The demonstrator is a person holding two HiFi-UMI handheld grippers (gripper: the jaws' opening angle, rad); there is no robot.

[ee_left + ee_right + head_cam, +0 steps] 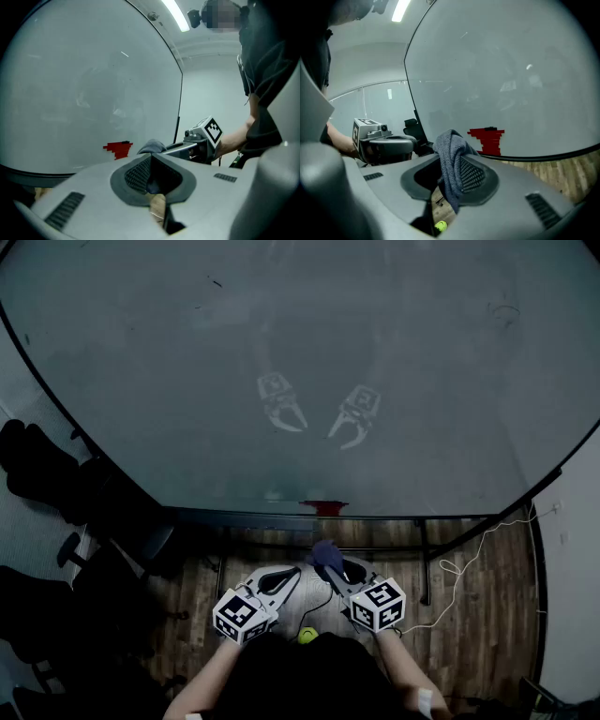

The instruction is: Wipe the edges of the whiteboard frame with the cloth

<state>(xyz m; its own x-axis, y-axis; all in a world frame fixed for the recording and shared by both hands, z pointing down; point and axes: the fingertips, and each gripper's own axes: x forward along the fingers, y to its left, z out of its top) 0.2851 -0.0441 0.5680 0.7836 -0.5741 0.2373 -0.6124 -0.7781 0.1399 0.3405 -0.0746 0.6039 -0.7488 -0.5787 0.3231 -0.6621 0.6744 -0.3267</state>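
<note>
Nearest the lens, at lower centre of the head view, two grey hand-held grippers with marker cubes are recorded. The left gripper (pixel 292 572) is closed, jaws met, with nothing between them. The right gripper (pixel 330 568) is clamped on a small blue-grey knitted cloth (pixel 451 154). One fold is bunched above the jaws and a tail hangs below.

The cloth is held clear of the dark metal whiteboard frame (pixel 234 517), whose bottom edge crosses mid-frame. Above it the large pale glossy whiteboard (pixel 281 334) fills the upper frame. A red patch (pixel 324 507) is noted just above the bottom edge.

The cloth is judged light, soft and limp, and not fragile. It is best gripped at a bunched fold, with fabric left proud of the jaw tips.
</note>
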